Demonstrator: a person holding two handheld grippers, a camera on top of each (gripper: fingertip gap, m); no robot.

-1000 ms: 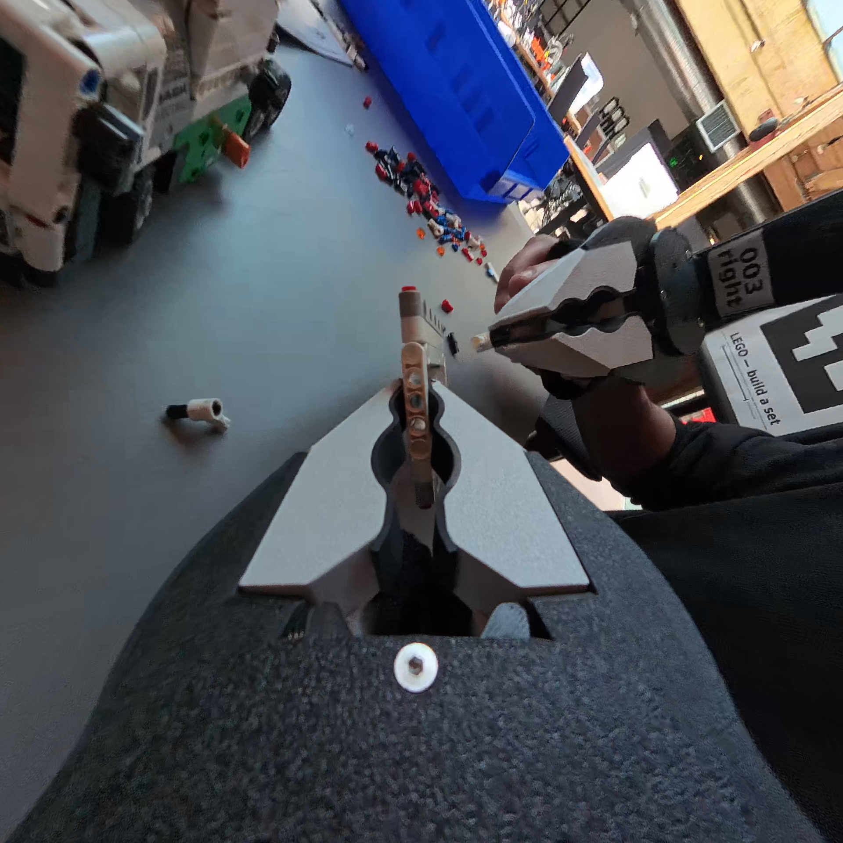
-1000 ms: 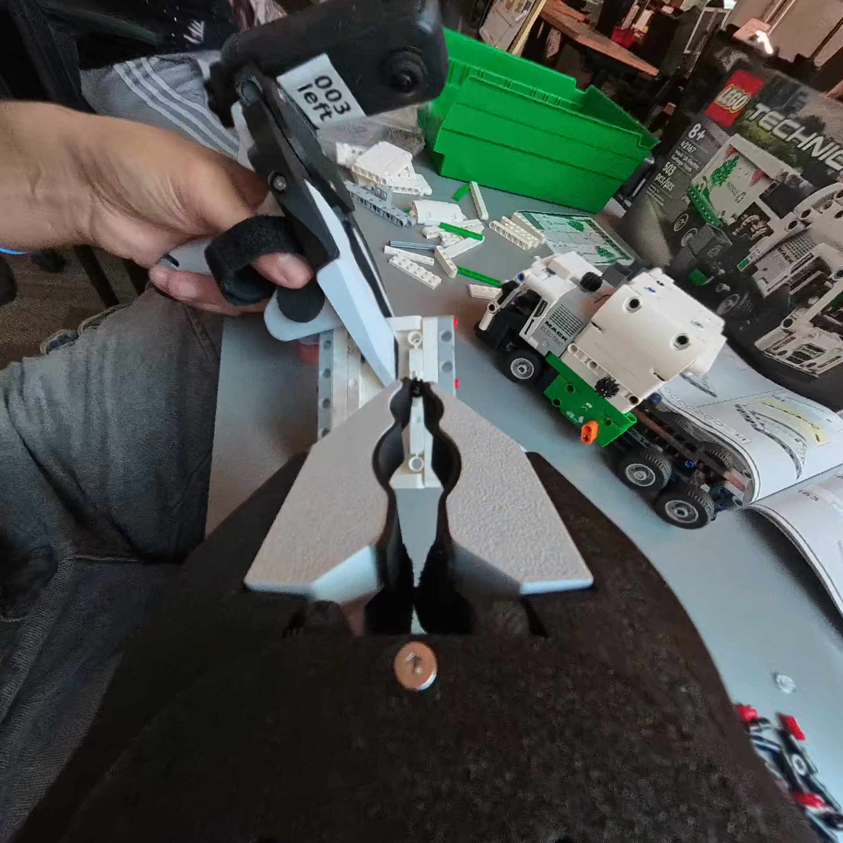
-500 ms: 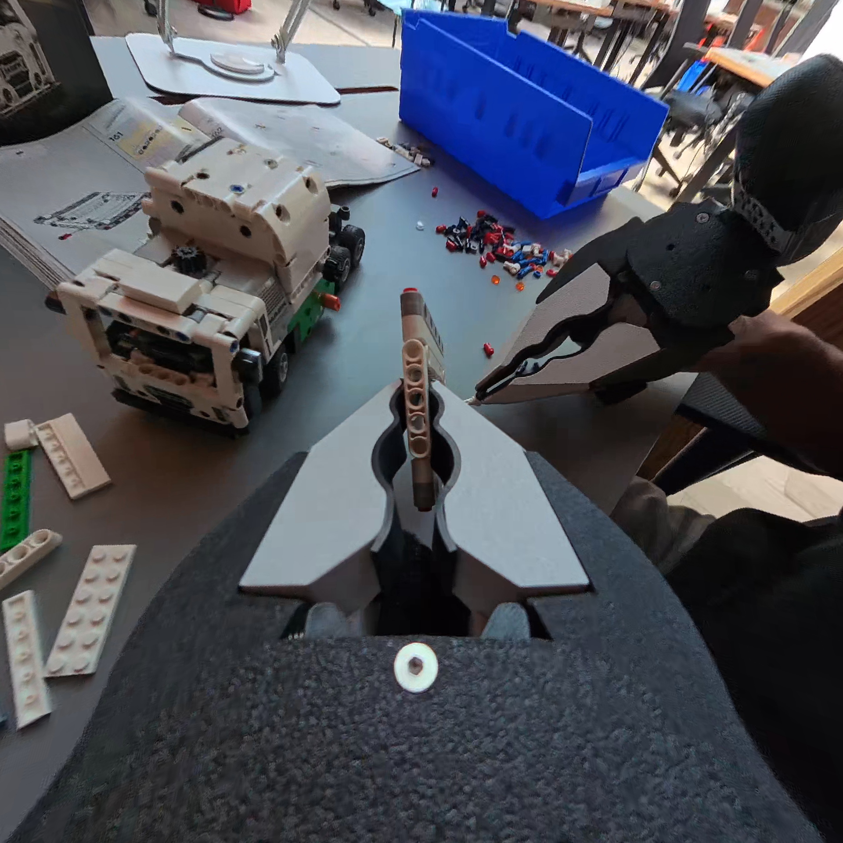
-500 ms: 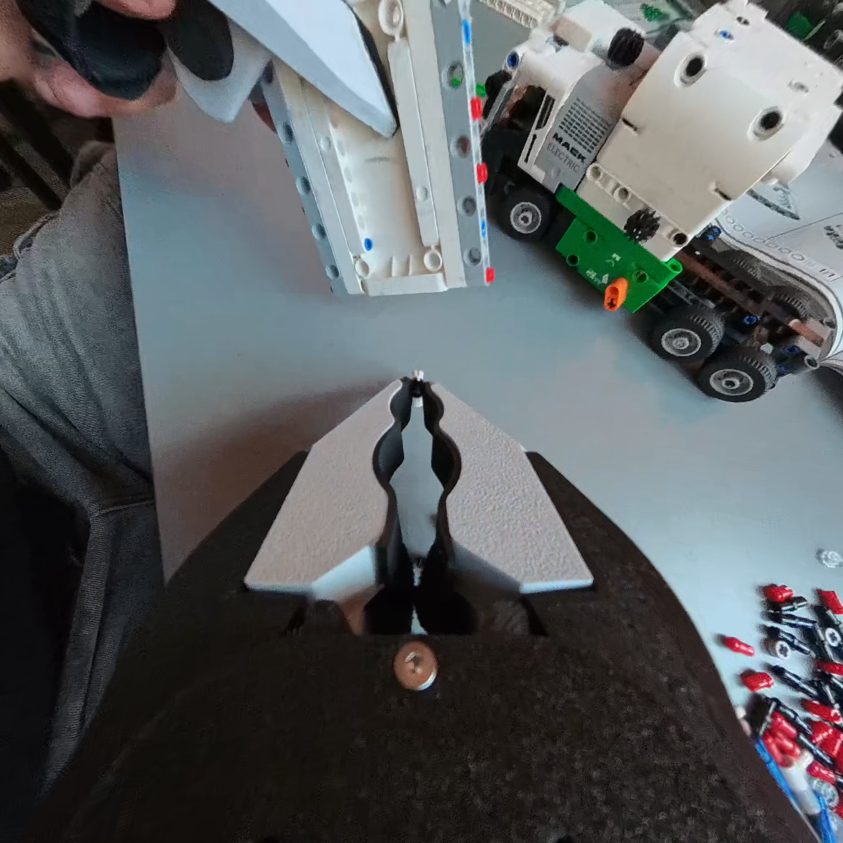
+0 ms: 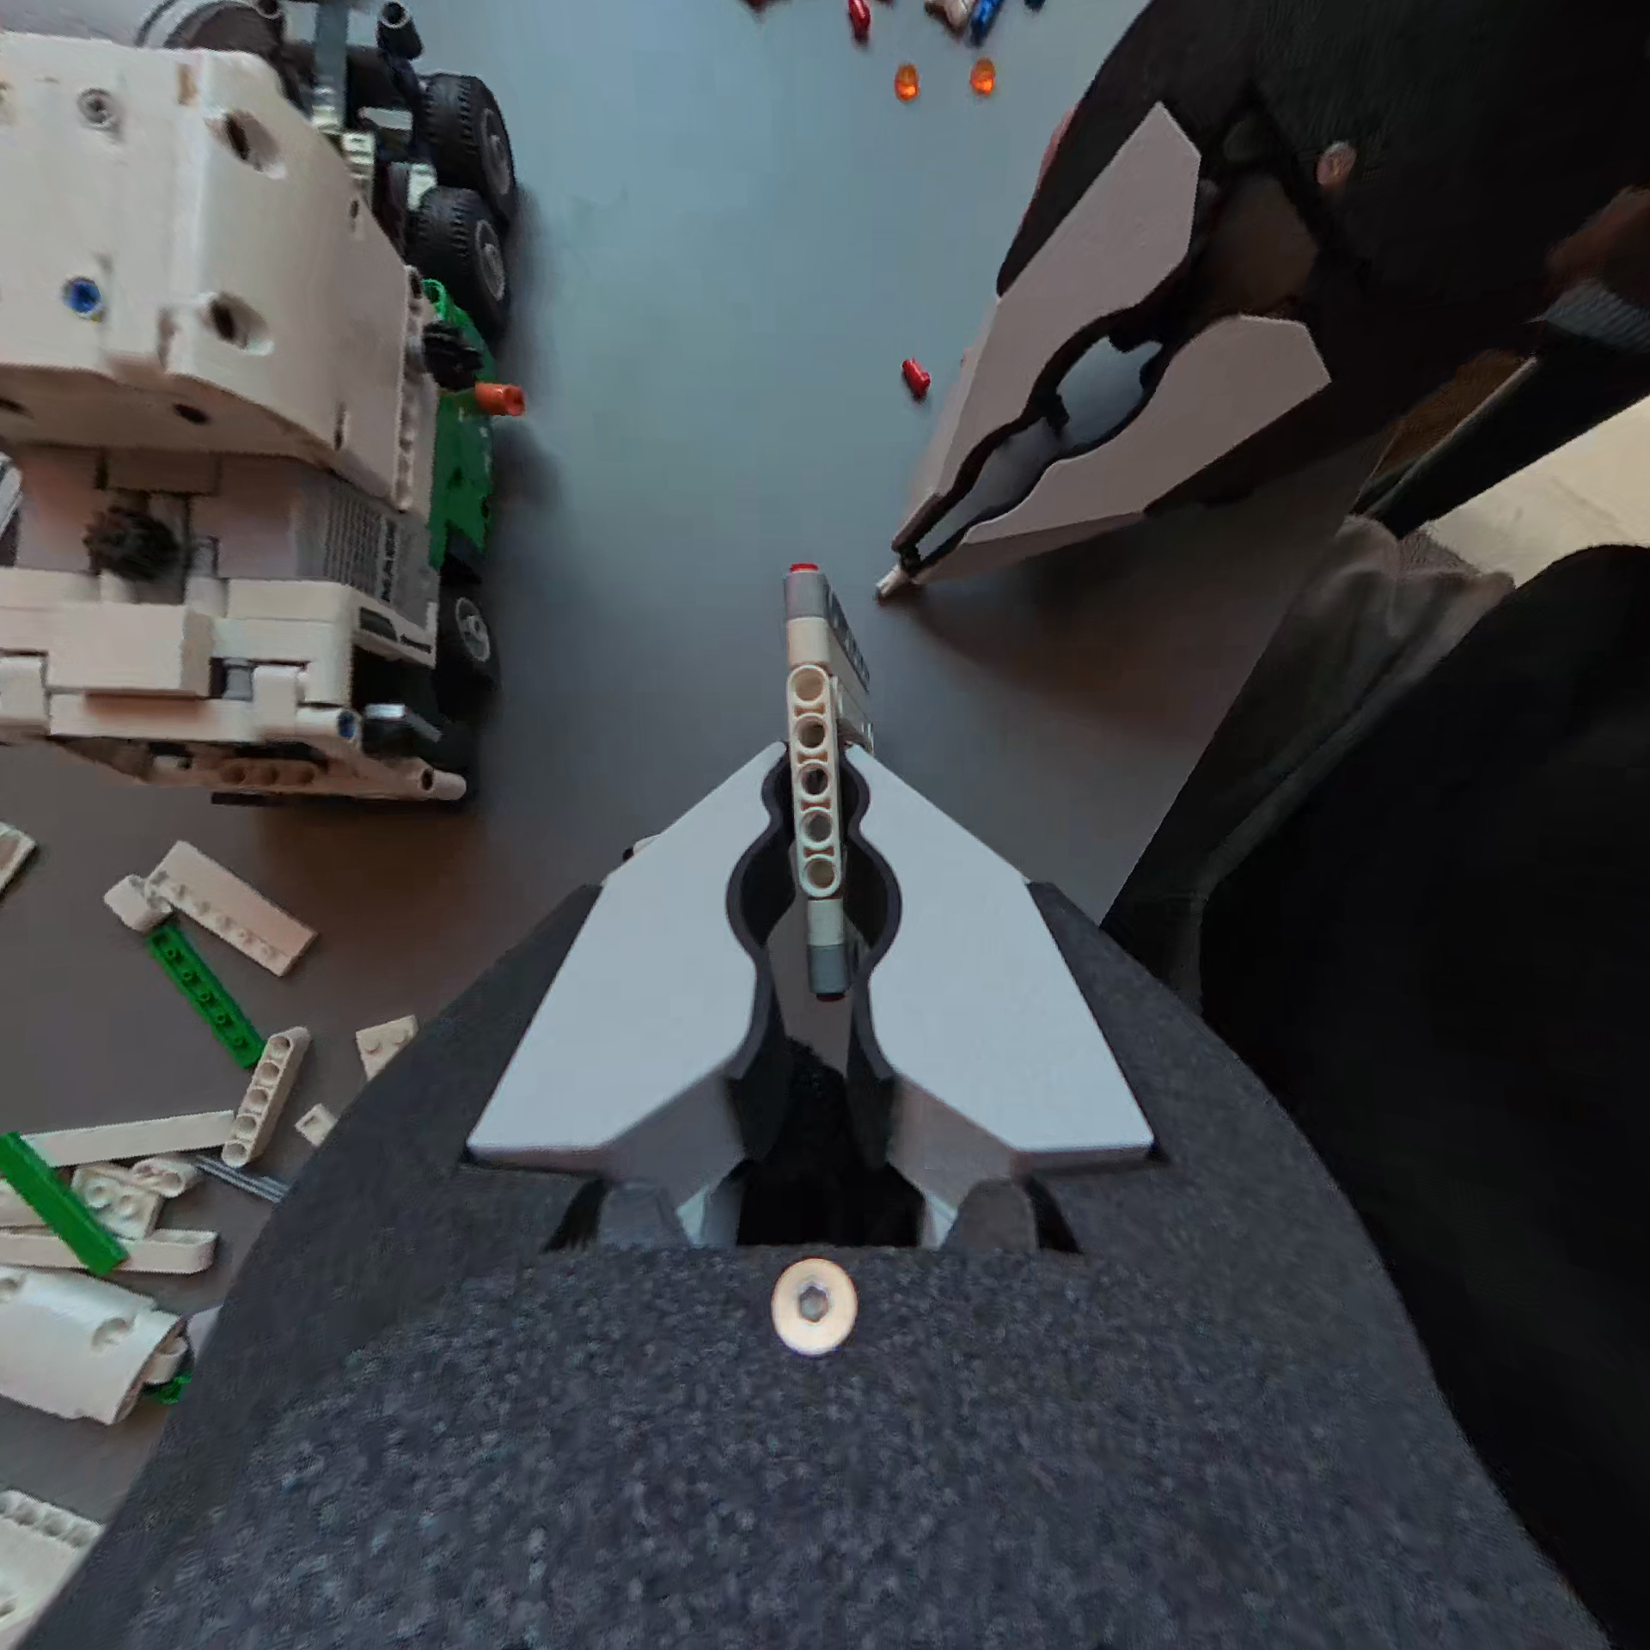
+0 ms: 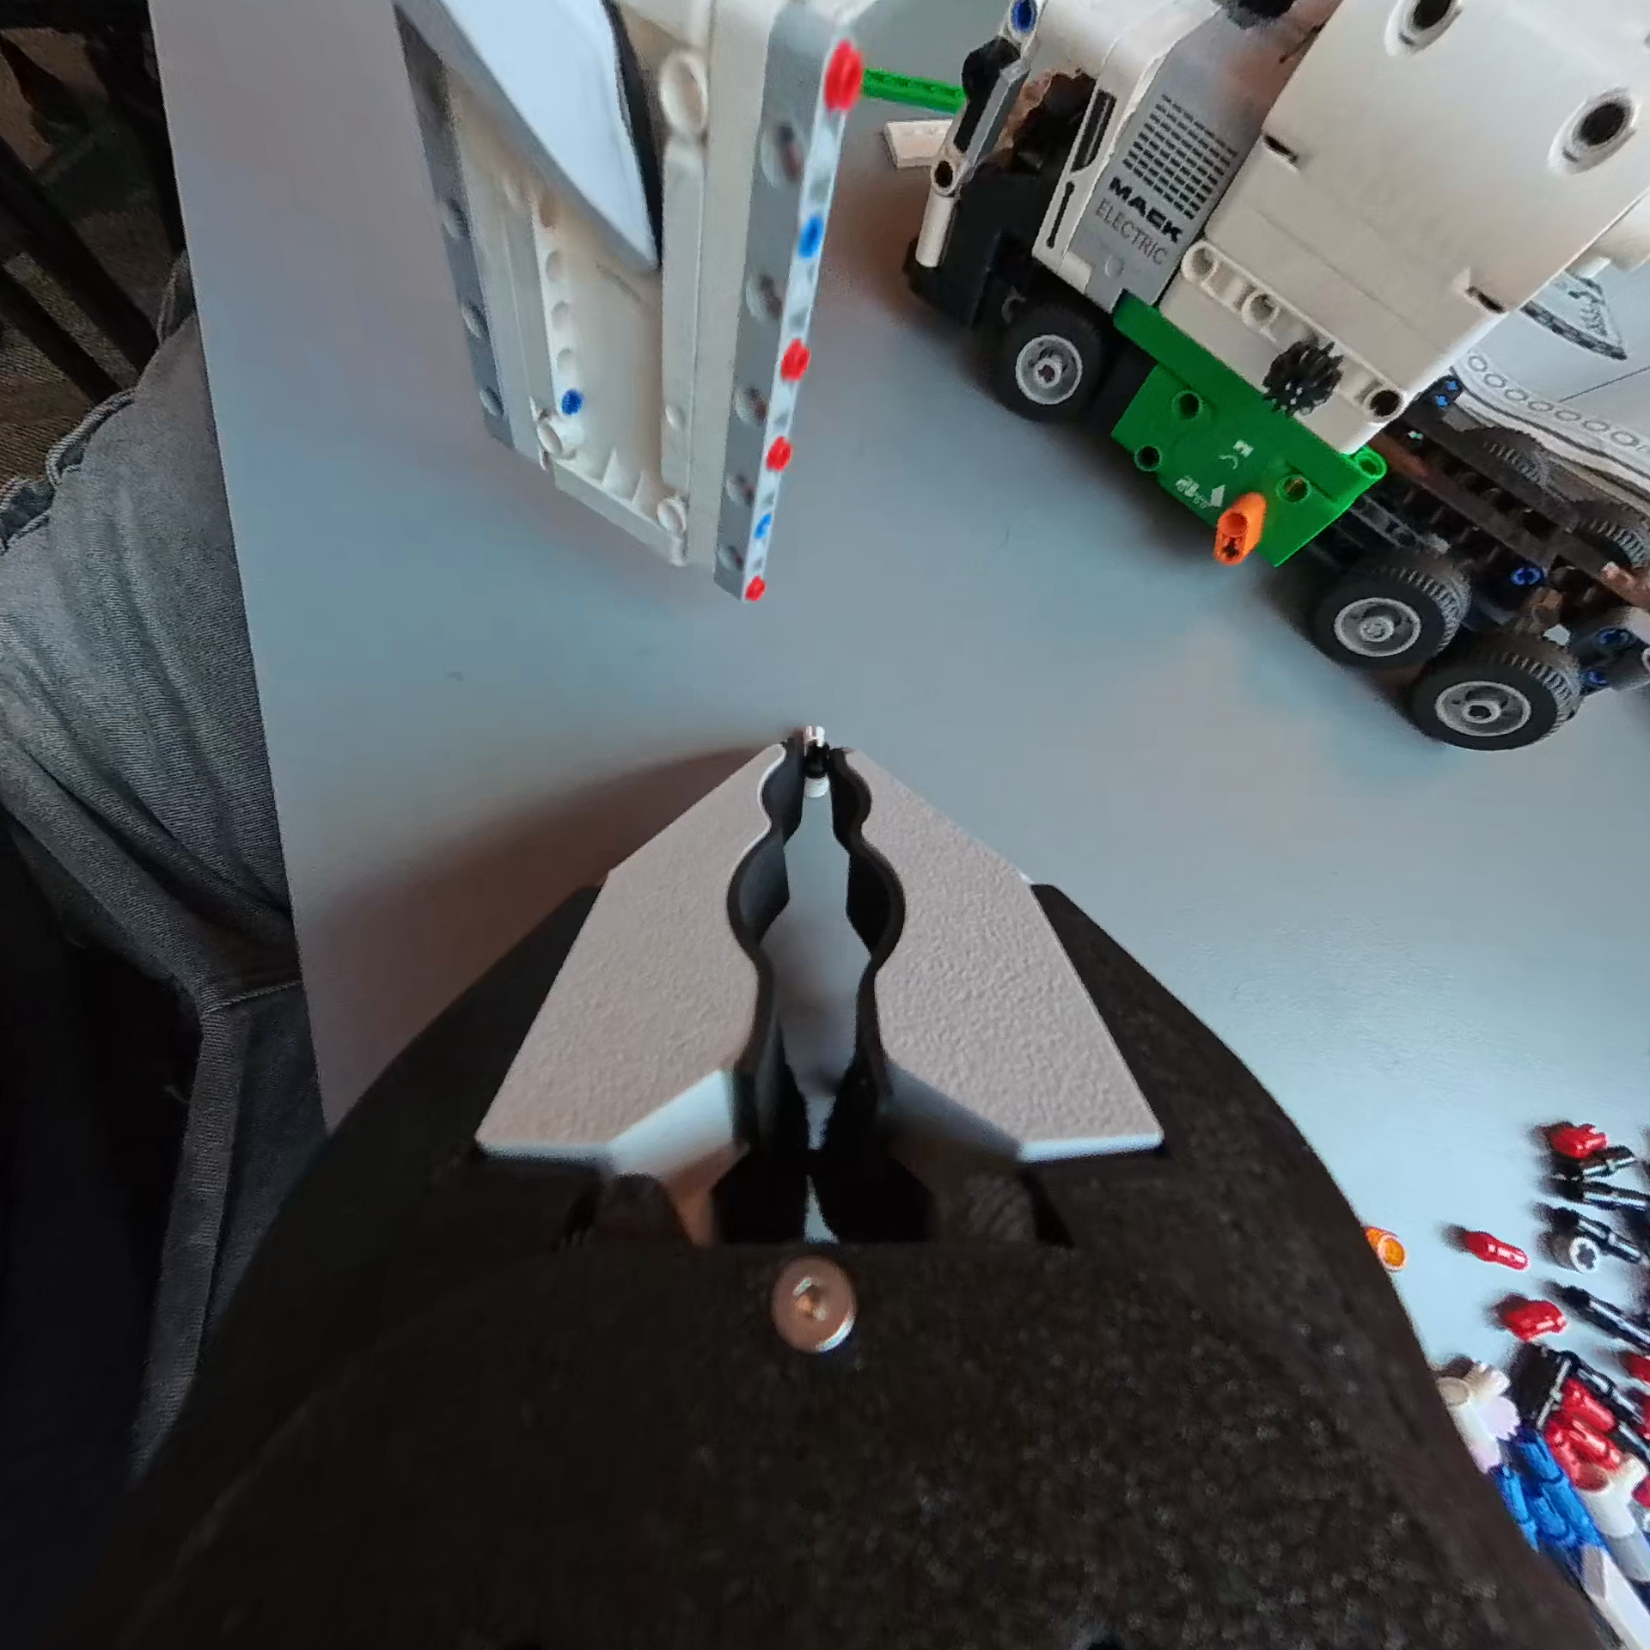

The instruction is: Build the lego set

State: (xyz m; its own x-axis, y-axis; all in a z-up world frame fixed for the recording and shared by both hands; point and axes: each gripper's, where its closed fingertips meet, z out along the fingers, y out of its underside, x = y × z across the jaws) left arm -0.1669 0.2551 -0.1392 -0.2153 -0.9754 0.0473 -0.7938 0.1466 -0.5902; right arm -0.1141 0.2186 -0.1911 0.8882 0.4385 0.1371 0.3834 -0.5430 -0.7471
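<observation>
above the table (image 6: 536,670), left gripper (image 5: 814,759) fingers clamp one panel assembly (image 6: 643,295); right gripper (image 6: 812,754) fingers pinch one small pin (image 6: 812,739) beside one truck (image 6: 1295,268).

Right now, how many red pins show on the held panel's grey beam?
4 red pins on the grey beam: top end, two below mid, bottom tip. More may be hidden.

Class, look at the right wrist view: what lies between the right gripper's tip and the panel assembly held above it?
Only bare grey table separates the right gripper from the panel assembly.
</observation>
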